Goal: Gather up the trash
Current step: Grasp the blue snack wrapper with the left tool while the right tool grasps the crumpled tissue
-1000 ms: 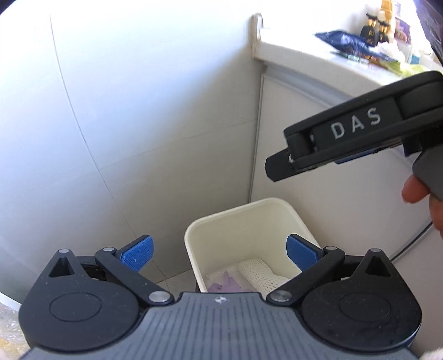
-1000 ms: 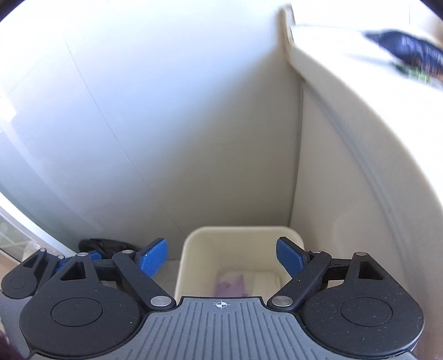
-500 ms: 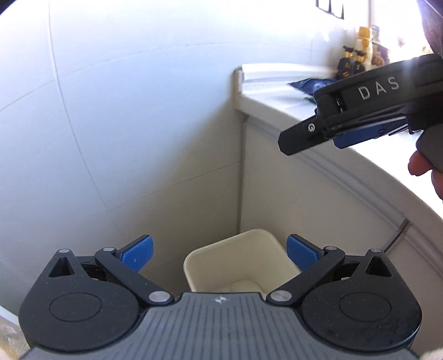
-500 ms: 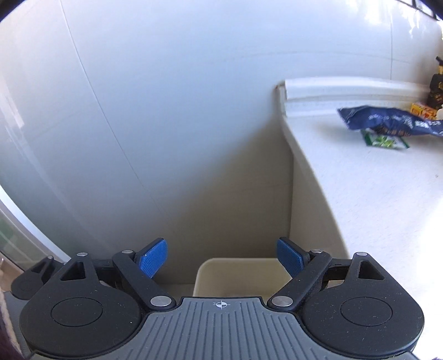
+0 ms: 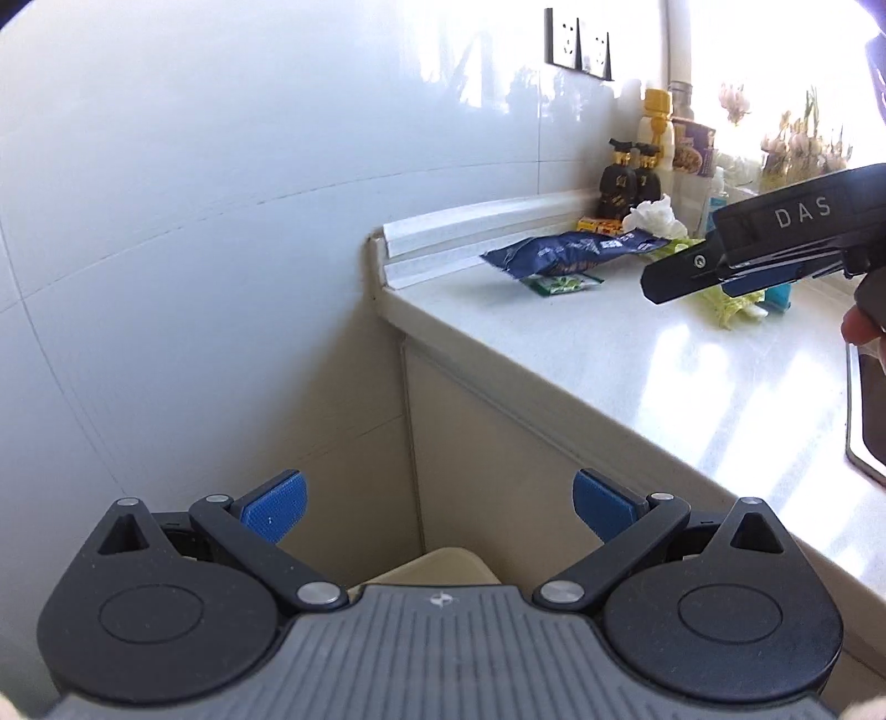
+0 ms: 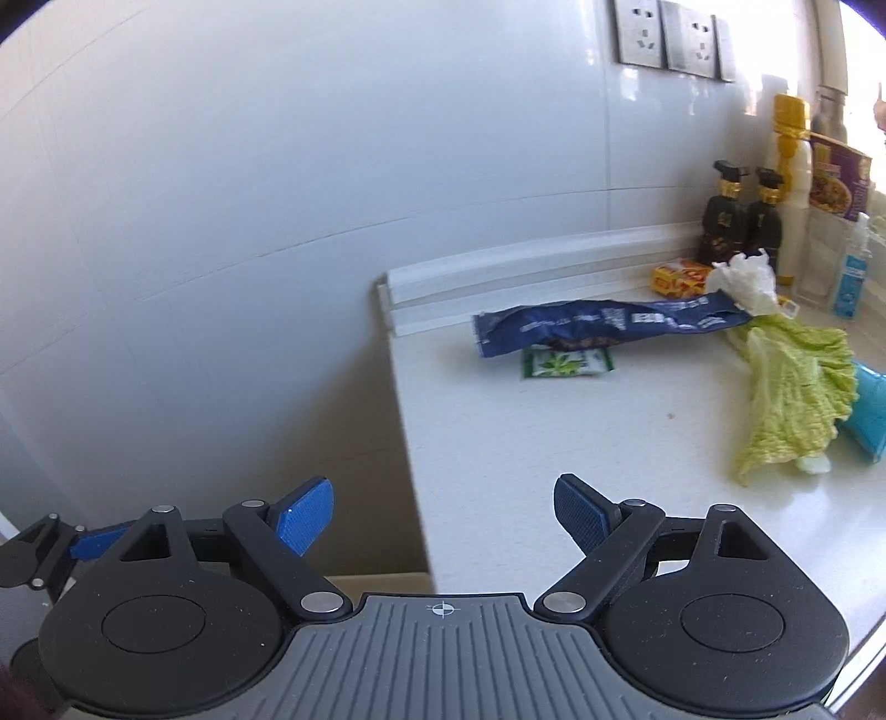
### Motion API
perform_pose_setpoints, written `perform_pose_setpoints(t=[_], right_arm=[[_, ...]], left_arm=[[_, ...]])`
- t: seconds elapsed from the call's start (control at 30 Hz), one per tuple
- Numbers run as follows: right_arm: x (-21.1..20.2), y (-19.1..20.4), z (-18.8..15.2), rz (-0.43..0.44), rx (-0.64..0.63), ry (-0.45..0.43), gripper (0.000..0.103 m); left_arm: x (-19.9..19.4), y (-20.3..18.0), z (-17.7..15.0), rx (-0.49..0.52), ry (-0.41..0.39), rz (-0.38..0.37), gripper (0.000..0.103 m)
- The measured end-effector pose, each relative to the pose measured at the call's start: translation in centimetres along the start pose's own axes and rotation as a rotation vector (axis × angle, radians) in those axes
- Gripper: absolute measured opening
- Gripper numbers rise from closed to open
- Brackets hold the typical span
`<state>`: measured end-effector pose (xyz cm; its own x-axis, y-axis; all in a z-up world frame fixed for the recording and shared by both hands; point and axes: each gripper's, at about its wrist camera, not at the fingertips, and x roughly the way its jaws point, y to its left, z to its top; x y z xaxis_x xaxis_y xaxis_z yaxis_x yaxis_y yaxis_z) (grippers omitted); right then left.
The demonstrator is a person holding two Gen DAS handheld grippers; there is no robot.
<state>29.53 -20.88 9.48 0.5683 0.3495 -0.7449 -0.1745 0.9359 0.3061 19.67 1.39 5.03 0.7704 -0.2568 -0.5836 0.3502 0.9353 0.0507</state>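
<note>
A crumpled dark blue wrapper (image 6: 603, 325) lies on the white counter (image 6: 581, 443), with a small green packet (image 6: 567, 363) in front of it, a crumpled white tissue (image 6: 745, 279) and a lettuce leaf (image 6: 792, 393) to its right. The wrapper also shows in the left wrist view (image 5: 570, 252). My right gripper (image 6: 443, 512) is open and empty above the counter's left front corner. My left gripper (image 5: 437, 512) is open and empty, lower, over the cream trash bin (image 5: 437, 567) beside the cabinet. The right gripper (image 5: 720, 271) shows from the side in the left wrist view.
Two dark bottles (image 6: 742, 221), a yellow-capped bottle (image 6: 792, 183), a yellow box (image 6: 681, 277), a printed carton (image 6: 839, 183) and a blue object (image 6: 866, 415) stand at the counter's back and right. A tiled wall with sockets (image 6: 670, 41) is behind. A sink edge (image 5: 864, 443) is at the right.
Both grippers have risen from over the trash bin to counter height. The bin has dropped out of sight below, and the counter's trash has come into view. Both stay open.
</note>
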Motion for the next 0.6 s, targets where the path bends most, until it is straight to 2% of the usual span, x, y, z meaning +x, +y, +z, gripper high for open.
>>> perform_pose_setpoints(t=[0.3, 0.43, 0.6], right_arm=[[-1.0, -8.9, 2.6, -0.131, 0.079, -0.066, 0.089], [-0.4, -12.4, 4.1, -0.167, 0.125, -0.083, 0.089], [1.3, -16.2, 6.3, -0.217, 0.169, -0.089, 0.089]], left_arm=[[5.7, -3.0, 4.9, 0.114, -0.078, -0.042, 0.103], [8.1, -4.6, 7.5, 0.179, -0.116, -0.059, 0.103], [11.6, -6.1, 10.6, 0.241, -0.125, -0.080, 0.103]])
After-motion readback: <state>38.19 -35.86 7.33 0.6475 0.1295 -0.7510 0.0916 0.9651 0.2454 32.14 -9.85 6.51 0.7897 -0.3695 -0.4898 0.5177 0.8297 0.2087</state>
